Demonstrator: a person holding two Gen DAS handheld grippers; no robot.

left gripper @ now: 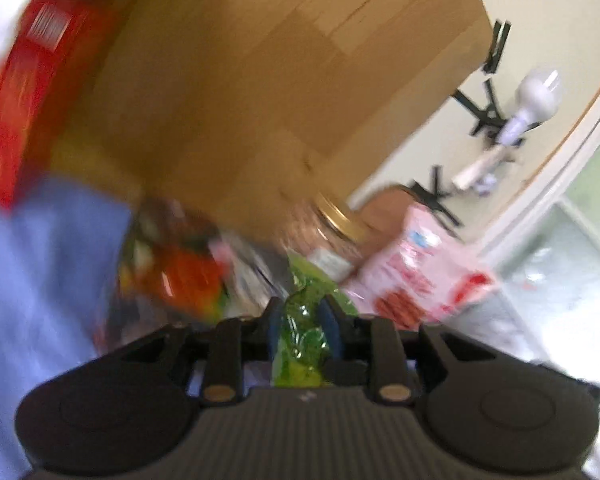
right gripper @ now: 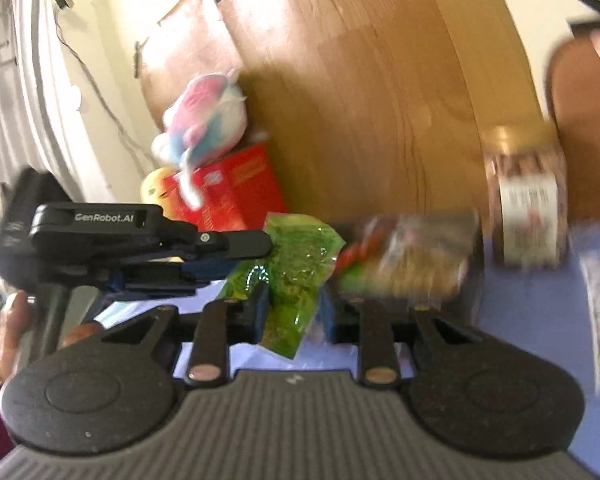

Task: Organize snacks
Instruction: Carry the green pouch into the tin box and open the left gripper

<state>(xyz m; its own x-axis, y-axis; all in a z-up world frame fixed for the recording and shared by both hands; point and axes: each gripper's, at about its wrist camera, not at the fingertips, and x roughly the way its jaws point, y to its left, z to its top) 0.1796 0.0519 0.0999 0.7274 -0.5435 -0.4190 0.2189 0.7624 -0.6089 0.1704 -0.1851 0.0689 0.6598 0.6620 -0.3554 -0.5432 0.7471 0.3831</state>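
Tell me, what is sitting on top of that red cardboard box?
A pastel pink, blue and white plush toy rests on the red cardboard box. The box's top face beneath it is covered.

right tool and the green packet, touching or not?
Touching. In the right wrist view the green packet sits pinched between the right tool's two blue pads. The left tool grips the same packet's other end from the side.

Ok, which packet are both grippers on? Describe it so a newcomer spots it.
Start at the wooden tabletop with the lilac cloth on its near part. Above the cloth, both grippers pinch one crinkly green packet, the only see-through green thing beside the red box.
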